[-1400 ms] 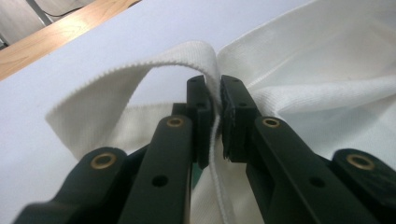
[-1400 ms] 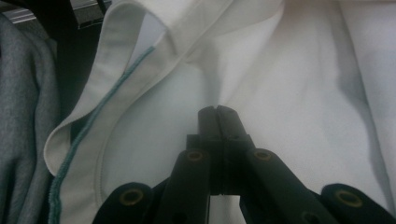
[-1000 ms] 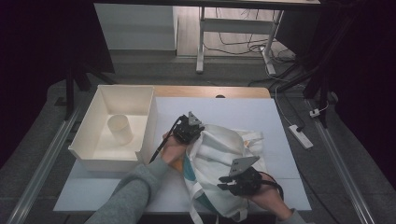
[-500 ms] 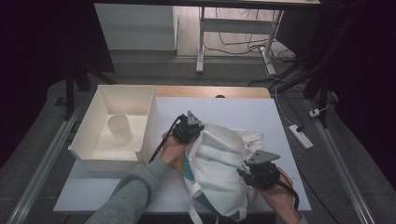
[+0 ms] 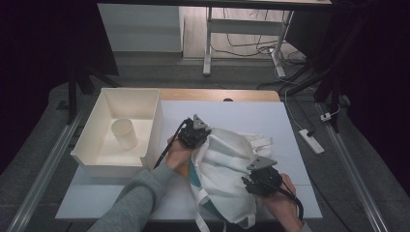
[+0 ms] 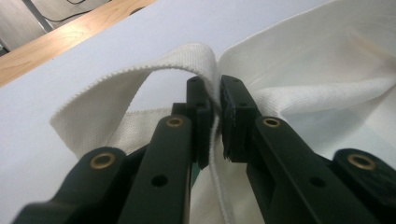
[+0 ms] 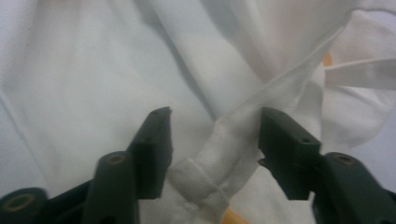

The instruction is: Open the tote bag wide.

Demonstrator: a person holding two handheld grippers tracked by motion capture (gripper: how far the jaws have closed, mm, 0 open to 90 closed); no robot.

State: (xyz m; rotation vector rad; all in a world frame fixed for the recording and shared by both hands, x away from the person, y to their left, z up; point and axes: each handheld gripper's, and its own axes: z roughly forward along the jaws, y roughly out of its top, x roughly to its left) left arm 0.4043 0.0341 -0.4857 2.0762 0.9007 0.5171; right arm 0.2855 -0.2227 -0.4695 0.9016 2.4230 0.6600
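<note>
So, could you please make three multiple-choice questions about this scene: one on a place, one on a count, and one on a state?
1. Where does the cup stand?
A. inside the white bin
B. on the cloth bag
C. on the floor

2. How many cups are in the bin?
A. three
B. two
C. one

3. How are the left tongs now?
A. wide open above the bag
B. shut on the bag's strap
C. holding the cup

Answers:
1. A, the cup stands upright within the bin's walls.
2. C, a single cup stands there.
3. B, in the left gripper view the pads press the strap between them. The right tongs have just been opening, with a fold of the bag between them.
</note>
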